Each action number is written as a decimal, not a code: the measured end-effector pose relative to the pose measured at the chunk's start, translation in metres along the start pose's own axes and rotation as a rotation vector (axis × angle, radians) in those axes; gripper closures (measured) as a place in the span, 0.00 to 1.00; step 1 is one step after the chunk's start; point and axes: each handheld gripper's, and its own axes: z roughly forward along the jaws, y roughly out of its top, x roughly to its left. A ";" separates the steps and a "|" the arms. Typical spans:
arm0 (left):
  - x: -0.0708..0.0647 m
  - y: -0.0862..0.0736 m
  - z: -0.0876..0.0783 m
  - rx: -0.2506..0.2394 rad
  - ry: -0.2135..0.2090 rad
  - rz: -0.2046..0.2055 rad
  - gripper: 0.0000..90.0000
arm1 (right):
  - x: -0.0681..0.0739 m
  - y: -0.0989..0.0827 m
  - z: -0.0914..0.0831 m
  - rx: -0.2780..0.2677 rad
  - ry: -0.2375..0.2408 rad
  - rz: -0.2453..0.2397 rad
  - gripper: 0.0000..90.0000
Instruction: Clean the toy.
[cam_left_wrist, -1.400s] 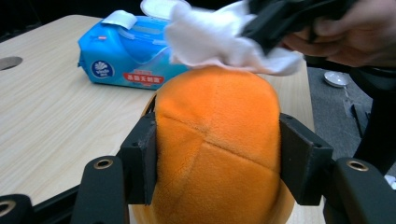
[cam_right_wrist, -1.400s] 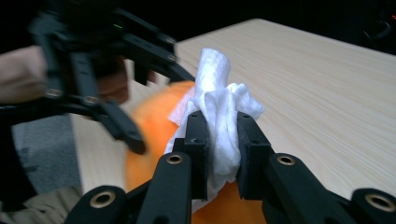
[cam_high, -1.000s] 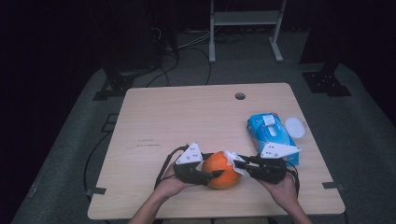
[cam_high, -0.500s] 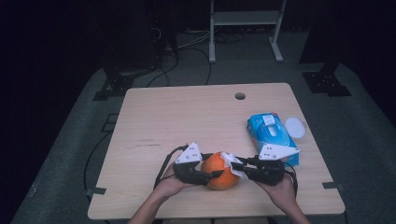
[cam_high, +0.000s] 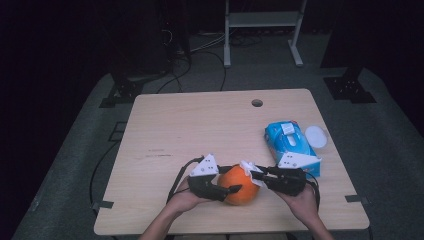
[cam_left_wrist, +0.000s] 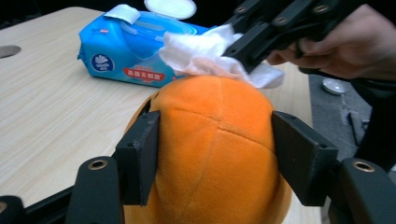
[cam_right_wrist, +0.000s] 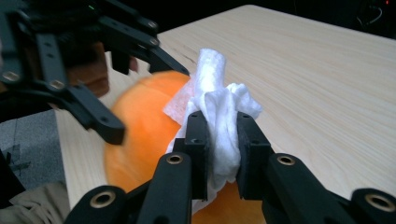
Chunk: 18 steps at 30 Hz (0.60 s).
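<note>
The left tool (cam_left_wrist: 215, 154), jaws just easing open, brackets the orange plush ball (cam_left_wrist: 215, 140), while the right tool (cam_right_wrist: 219, 135), clamped on a white wipe (cam_right_wrist: 219, 107), presses onto its top from the far side.

So we've got a round orange plush ball (cam_high: 239, 185) sitting on the bench near the front edge, roughly in the middle. It's soft and fuzzy, with stitched seams that meet near the top and split it into segments, a bit like a pumpkin or a tangerine. Up close (cam_left_wrist: 217, 154) it looks plump and upright, with its base on the wood.

Then there's a white wet wipe (cam_high: 250, 169), crumpled into a bunchy wad and pressed against the upper right side of the ball. In the right gripper view we see the wipe (cam_right_wrist: 219, 116) scrunched and standing up in a rolled tip, its lower folds draping onto the orange fabric.
</note>
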 end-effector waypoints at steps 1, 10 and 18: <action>-0.001 0.000 0.001 -0.001 0.004 0.003 0.40 | 0.002 0.001 -0.001 -0.010 0.009 0.000 0.85; -0.002 0.000 0.003 -0.001 -0.043 0.016 0.31 | 0.009 0.005 0.002 -0.015 0.035 -0.023 0.85; 0.003 -0.001 -0.001 0.005 -0.099 0.036 0.23 | 0.001 0.000 0.000 -0.009 0.017 -0.005 0.85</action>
